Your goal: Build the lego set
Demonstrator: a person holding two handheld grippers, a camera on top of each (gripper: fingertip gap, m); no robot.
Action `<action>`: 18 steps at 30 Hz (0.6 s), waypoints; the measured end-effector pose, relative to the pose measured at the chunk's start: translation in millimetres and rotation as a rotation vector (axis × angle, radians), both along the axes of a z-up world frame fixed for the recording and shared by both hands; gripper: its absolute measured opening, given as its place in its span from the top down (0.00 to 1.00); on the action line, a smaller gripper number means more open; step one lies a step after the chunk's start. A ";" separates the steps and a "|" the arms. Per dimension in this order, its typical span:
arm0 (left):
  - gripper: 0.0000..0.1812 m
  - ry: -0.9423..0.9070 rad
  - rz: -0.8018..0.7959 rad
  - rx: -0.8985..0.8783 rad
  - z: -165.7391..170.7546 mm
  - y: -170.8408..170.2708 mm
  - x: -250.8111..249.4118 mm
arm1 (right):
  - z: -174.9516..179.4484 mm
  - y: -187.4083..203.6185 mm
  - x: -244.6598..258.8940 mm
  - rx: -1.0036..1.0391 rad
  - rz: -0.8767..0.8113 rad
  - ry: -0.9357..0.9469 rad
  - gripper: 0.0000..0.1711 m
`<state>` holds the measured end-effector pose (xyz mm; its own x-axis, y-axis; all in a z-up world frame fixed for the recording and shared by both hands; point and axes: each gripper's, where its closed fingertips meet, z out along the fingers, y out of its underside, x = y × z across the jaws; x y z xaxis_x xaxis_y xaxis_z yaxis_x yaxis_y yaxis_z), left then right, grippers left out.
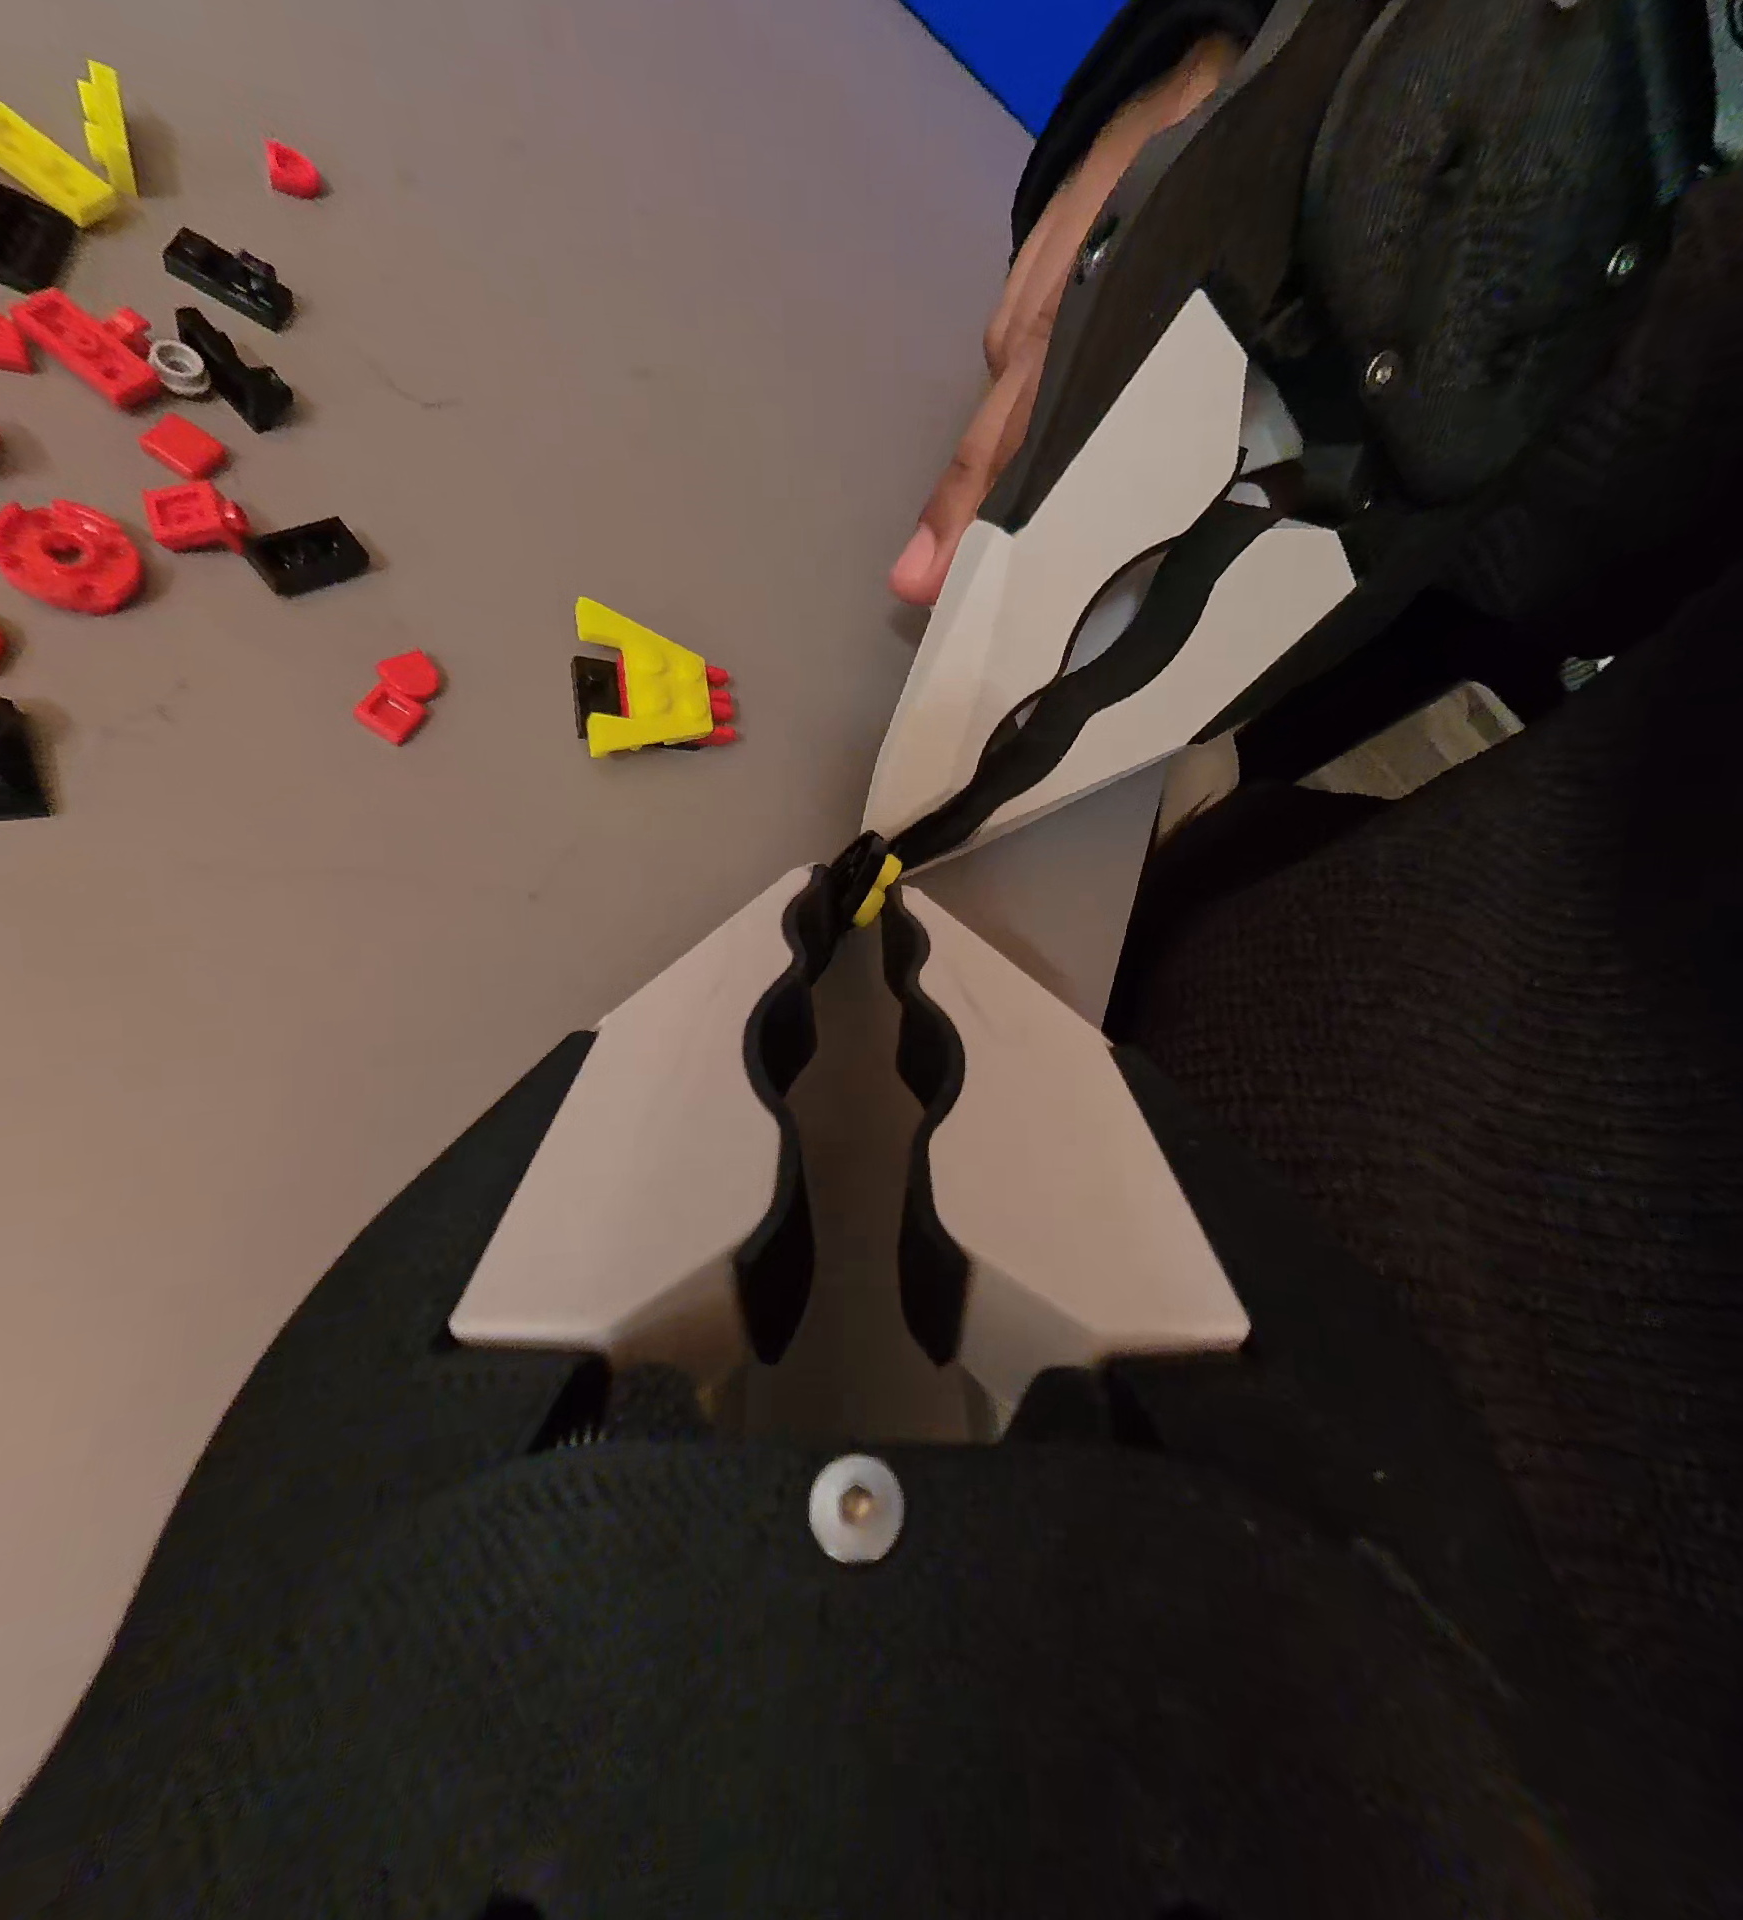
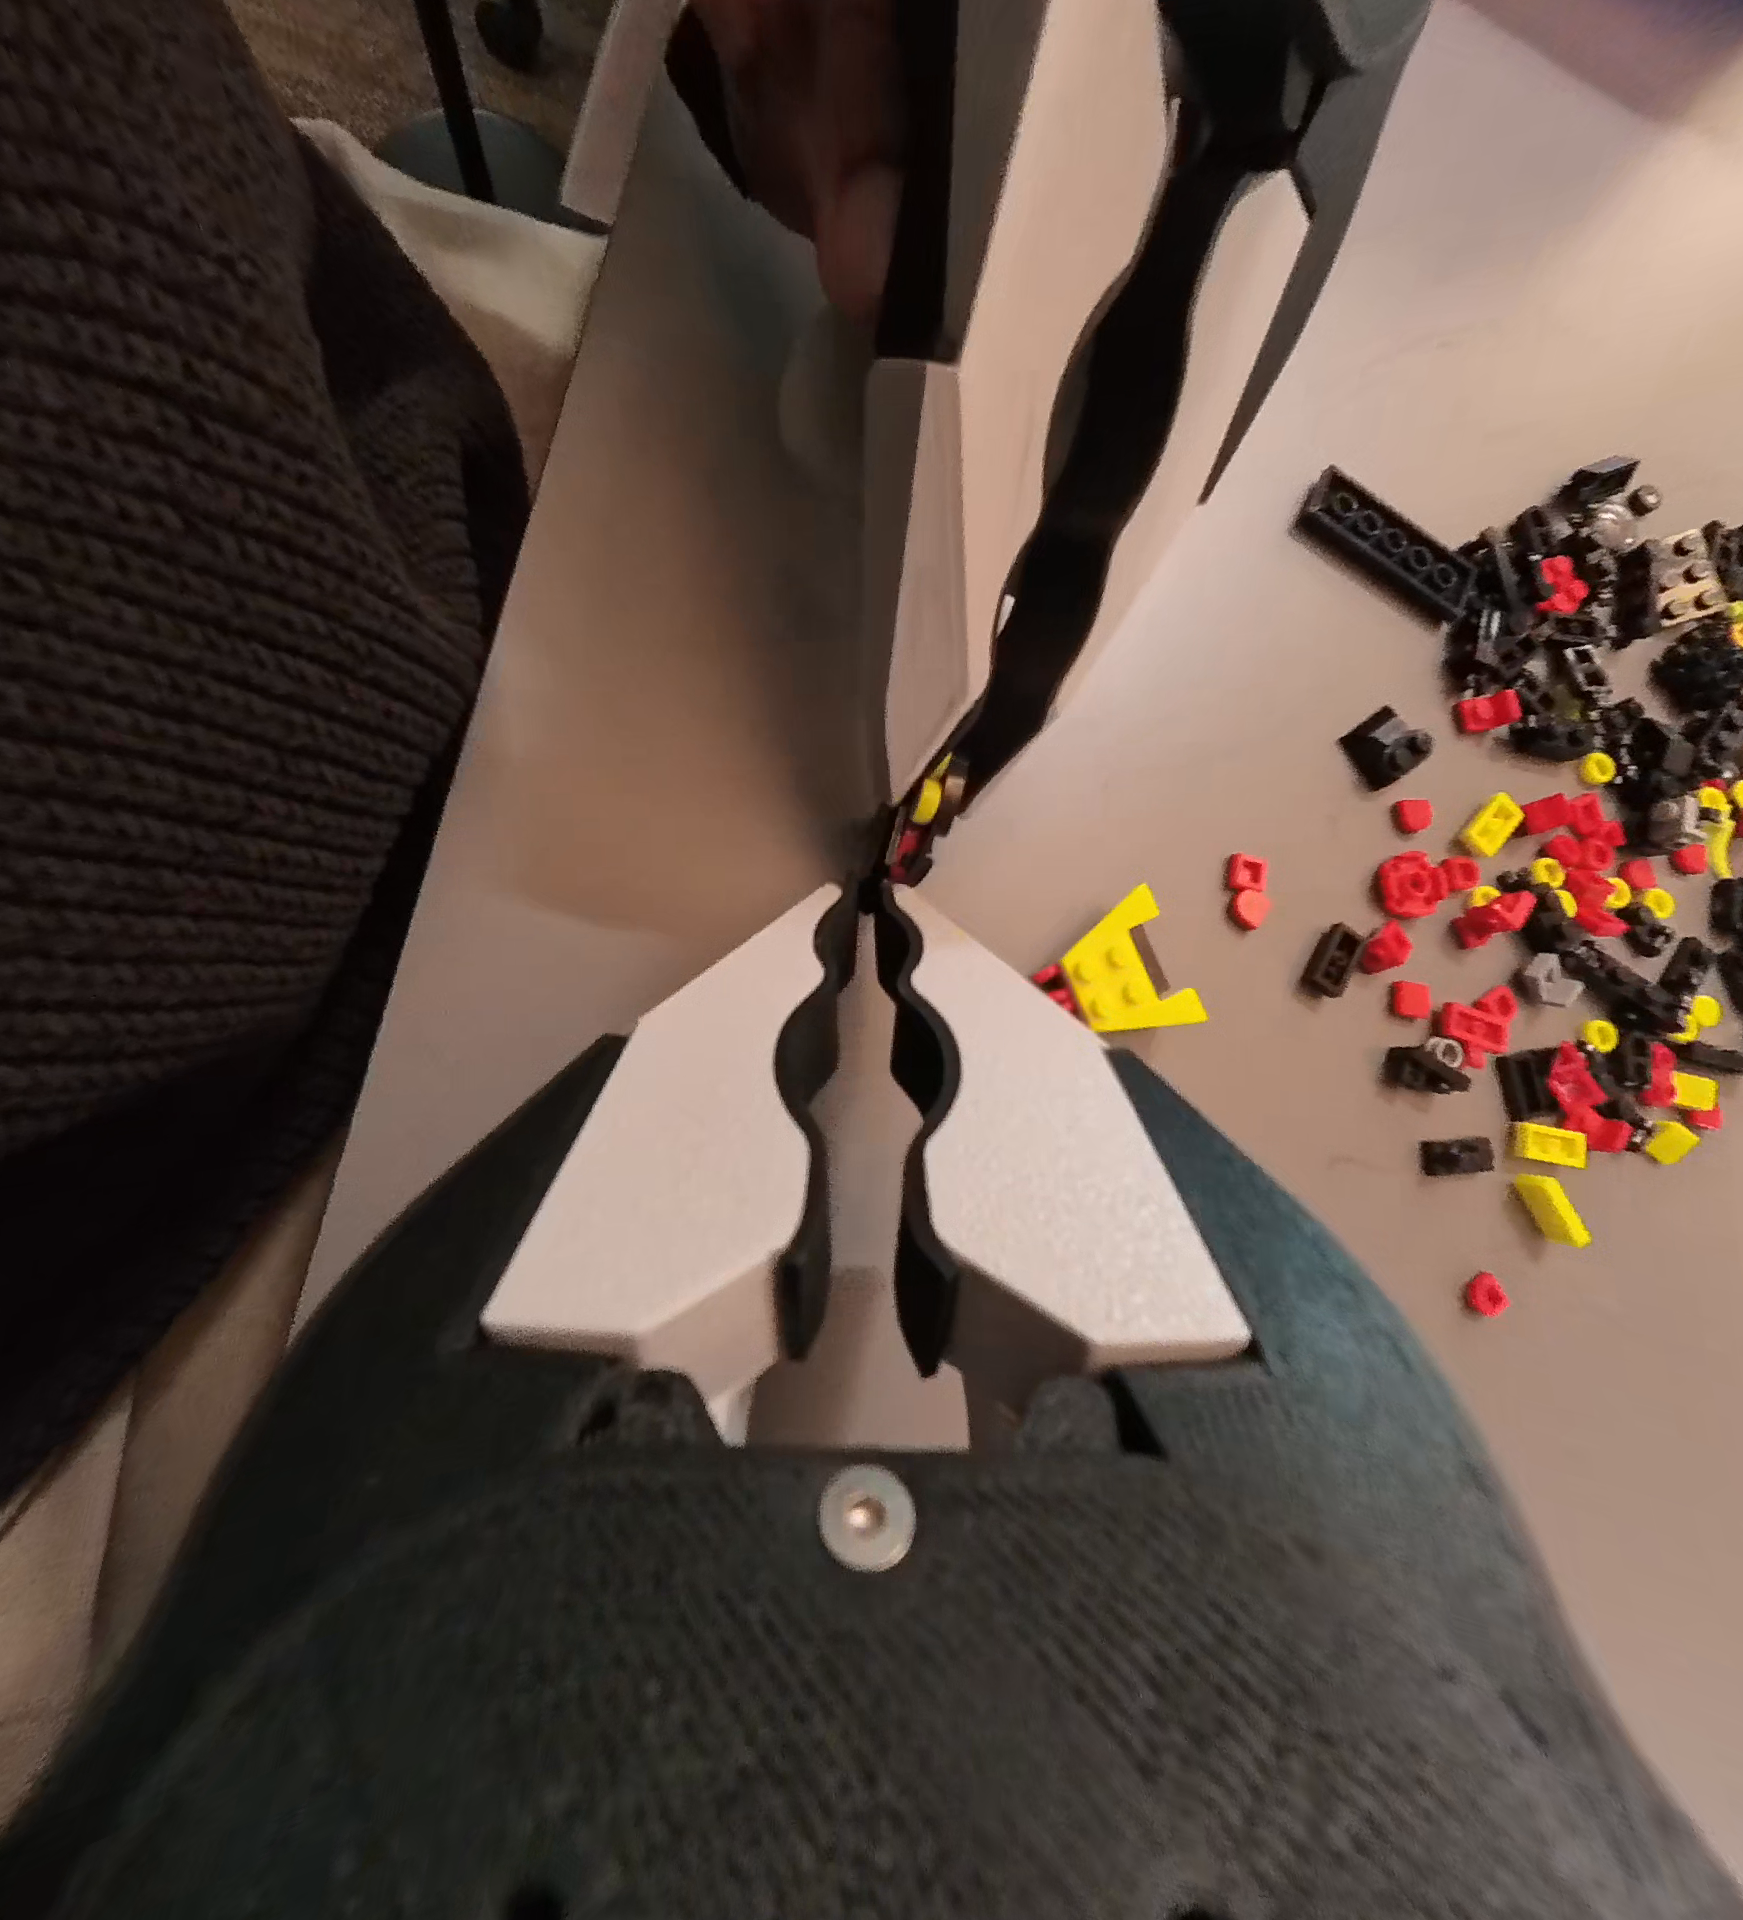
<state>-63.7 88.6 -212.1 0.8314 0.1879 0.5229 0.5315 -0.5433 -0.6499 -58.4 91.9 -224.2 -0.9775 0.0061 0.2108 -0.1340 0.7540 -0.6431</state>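
My two grippers meet tip to tip above the grey table (image 1: 555,935). My left gripper (image 1: 851,899) is shut on a small yellow, black and red lego piece (image 1: 877,899). My right gripper (image 2: 872,894) is shut on the same small piece (image 2: 927,805) from the other side. In the left wrist view the right gripper (image 1: 882,847) comes in from the upper right. In the right wrist view the left gripper (image 2: 940,800) comes in from above. A yellow wedge assembly with red and black parts (image 1: 649,681) lies on the table, also in the right wrist view (image 2: 1121,971).
A dense pile of black, red and yellow bricks (image 2: 1625,831) lies to the right of the grippers; loose red, black and yellow pieces (image 1: 88,353) show at the far left. A hand (image 1: 960,468) holds the right gripper. Dark knitted clothing (image 2: 119,520) lies close beside the table edge.
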 end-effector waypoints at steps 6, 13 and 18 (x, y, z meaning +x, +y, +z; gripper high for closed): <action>0.97 -0.006 -0.003 -0.002 0.6 4.1 5.5 | -0.1 4.1 6.9 0.011 0.024 -0.064 0.99; 0.97 0.173 0.032 0.097 20.3 0.9 -15.2 | 18.2 2.7 -16.9 -0.153 -0.111 -0.090 1.00; 0.97 0.410 0.162 0.145 38.7 -9.6 -48.6 | 31.7 23.8 -61.6 -0.334 -0.391 -0.245 0.84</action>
